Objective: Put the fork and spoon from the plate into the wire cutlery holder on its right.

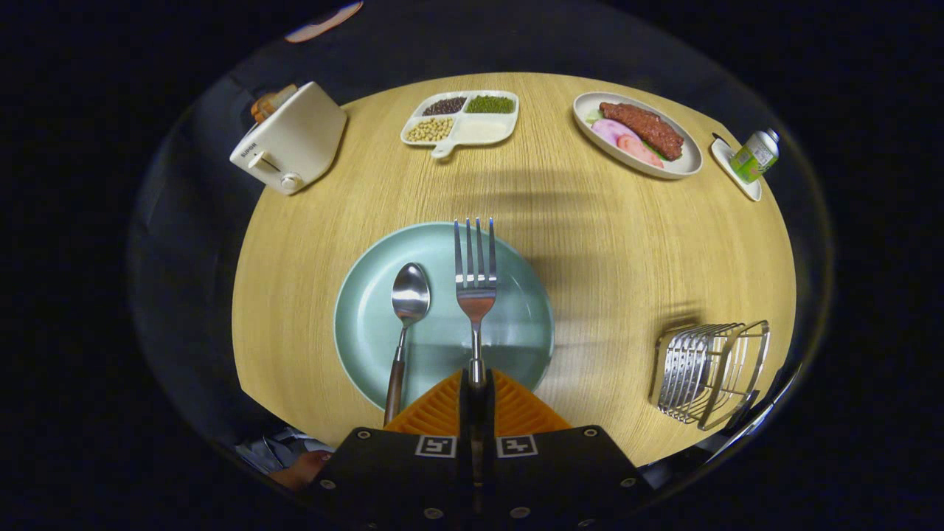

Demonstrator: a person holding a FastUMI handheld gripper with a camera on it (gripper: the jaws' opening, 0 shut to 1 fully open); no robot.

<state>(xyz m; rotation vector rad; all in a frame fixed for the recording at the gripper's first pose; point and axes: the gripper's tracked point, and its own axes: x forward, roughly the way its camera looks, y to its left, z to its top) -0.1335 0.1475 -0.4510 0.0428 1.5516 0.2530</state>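
My gripper is shut on the handle of a steel fork, whose tines point away from me above the pale green plate. The fork looks lifted a little off the plate, though how far I cannot tell. A steel spoon with a dark wooden handle lies on the plate to the left of the fork, bowl pointing away. The wire cutlery holder stands on the round wooden table to the right of the plate, near the table's near edge.
Beyond the plate stand a white toaster at the far left, a divided dish of beans, an oval plate of meat and slices, and a small green bottle on a saucer at the far right. A person's hand shows below left.
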